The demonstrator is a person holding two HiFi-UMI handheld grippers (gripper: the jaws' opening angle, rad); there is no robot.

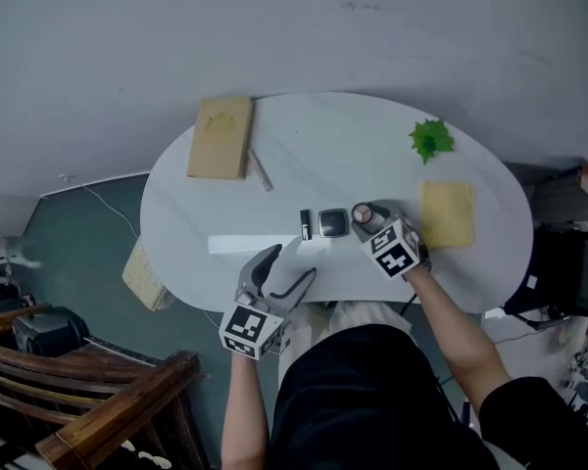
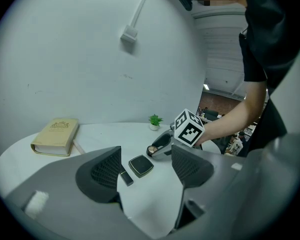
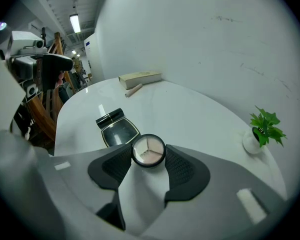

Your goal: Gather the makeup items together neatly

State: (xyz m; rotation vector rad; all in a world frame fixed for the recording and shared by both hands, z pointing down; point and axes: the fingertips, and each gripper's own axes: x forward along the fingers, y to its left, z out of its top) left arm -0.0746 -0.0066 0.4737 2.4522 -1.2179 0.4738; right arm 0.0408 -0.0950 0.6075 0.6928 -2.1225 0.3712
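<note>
Fingers (image 3: 179,168) of the right gripper (image 3: 149,159) clamp a round compact (image 3: 148,150) just beside the square compact (image 1: 333,223) and lipstick (image 1: 305,224), lined up near the bench's (image 1: 323,145) front edge. The left gripper (image 2: 146,160) hangs wide open, empty. Gathering looks nearly complete: only the release remains, and perhaps the slim stick (image 1: 261,170) beside the book (image 1: 220,137).

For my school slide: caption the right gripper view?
Right gripper holds a round compact beside a square compact and lipstick.

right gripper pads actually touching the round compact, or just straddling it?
Touching. The right gripper view shows the round compact sitting between the tips of the right gripper, with both pads pressed against its rim and no gap on either side.
</note>
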